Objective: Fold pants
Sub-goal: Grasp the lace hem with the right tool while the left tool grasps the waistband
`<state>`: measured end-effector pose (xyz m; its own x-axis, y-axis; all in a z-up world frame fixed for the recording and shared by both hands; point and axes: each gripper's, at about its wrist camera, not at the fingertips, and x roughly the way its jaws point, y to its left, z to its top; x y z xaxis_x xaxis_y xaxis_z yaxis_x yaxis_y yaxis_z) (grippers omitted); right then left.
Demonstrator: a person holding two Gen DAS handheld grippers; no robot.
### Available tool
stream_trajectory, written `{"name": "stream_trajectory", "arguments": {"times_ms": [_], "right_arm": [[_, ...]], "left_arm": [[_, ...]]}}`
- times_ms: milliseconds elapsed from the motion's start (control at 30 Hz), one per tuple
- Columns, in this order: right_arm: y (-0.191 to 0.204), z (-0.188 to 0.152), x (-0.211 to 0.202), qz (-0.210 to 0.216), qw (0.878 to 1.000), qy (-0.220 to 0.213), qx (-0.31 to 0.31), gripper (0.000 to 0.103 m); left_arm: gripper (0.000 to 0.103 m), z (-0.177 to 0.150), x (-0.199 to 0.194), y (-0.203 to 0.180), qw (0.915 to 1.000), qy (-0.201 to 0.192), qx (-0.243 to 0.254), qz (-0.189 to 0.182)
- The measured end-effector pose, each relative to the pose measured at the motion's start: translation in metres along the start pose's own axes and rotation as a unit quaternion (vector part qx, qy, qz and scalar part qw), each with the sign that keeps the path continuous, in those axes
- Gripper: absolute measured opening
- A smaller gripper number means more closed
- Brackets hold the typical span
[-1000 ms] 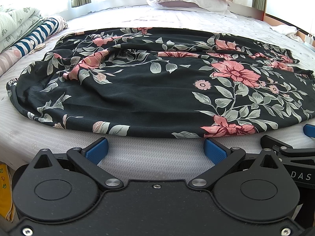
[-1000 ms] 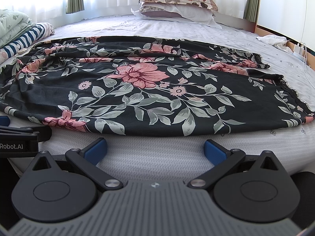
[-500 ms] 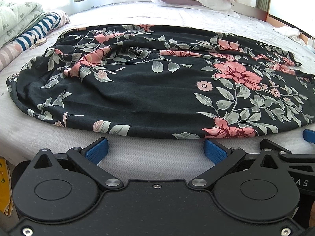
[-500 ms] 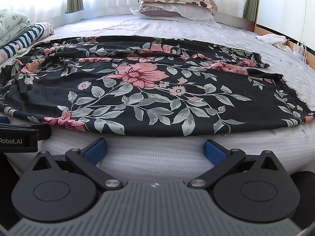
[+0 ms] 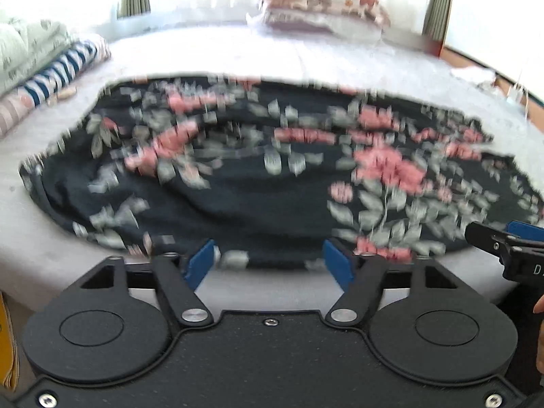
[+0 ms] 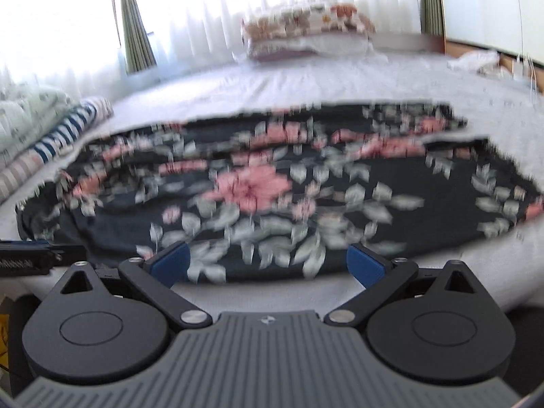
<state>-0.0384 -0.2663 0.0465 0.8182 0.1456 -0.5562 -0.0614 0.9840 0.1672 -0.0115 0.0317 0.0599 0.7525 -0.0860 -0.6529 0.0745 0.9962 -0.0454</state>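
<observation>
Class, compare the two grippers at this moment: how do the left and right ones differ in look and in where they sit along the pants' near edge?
The left gripper has a smooth black body; the right gripper has a ribbed grey one. The left sits toward the plainer dark end of the pants, the right toward the flowered end. Both are open, blue pads at the near hem.

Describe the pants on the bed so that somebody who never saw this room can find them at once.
Look at the big white bed with stacked pillows at its far end. Spread across the near half, just ahead of both open grippers, left gripper and right gripper, lie the pants. Only they are black with pink flowers and grey-green leaves; the folded bedding at the left is pale or striped.
</observation>
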Motion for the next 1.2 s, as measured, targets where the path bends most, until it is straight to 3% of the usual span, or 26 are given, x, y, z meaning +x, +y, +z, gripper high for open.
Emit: {"name": "stream_trajectory", "arguments": {"times_ms": [100, 267, 433, 567, 633, 767, 900, 1200], "right_arm": [[0.0, 0.006, 0.005, 0.003, 1.0, -0.012, -0.002, 0.098], [0.018, -0.002, 0.03, 0.027, 1.0, -0.011, -0.005, 0.082], [0.032, -0.014, 0.048, 0.036, 0.999, -0.026, -0.018, 0.073], [0.017, -0.019, 0.062, -0.014, 1.0, -0.015, -0.012, 0.06], [0.003, -0.018, 0.061, -0.027, 0.999, -0.017, -0.014, 0.056], [-0.023, -0.012, 0.06, -0.074, 0.997, -0.012, -0.018, 0.056], [-0.056, -0.004, 0.06, -0.104, 0.994, -0.002, 0.018, 0.056], [-0.106, 0.026, 0.06, -0.214, 0.972, 0.04, 0.088, 0.061]], "left_arm": [[0.047, 0.014, -0.003, 0.005, 0.9992, -0.037, -0.008, 0.014], [0.025, 0.022, 0.022, 0.013, 0.9959, -0.061, -0.023, 0.062], [0.025, 0.01, 0.05, 0.029, 0.9945, -0.035, -0.037, 0.091], [0.025, -0.004, 0.063, 0.047, 0.9912, -0.006, -0.036, 0.128], [0.027, -0.009, 0.065, 0.057, 0.9906, -0.009, -0.047, 0.128], [0.028, -0.007, 0.066, 0.063, 0.9906, -0.009, -0.051, 0.127], [0.028, -0.007, 0.068, 0.056, 0.9901, -0.012, -0.029, 0.137], [0.029, 0.005, 0.064, 0.061, 0.9906, 0.001, -0.033, 0.132]]}}
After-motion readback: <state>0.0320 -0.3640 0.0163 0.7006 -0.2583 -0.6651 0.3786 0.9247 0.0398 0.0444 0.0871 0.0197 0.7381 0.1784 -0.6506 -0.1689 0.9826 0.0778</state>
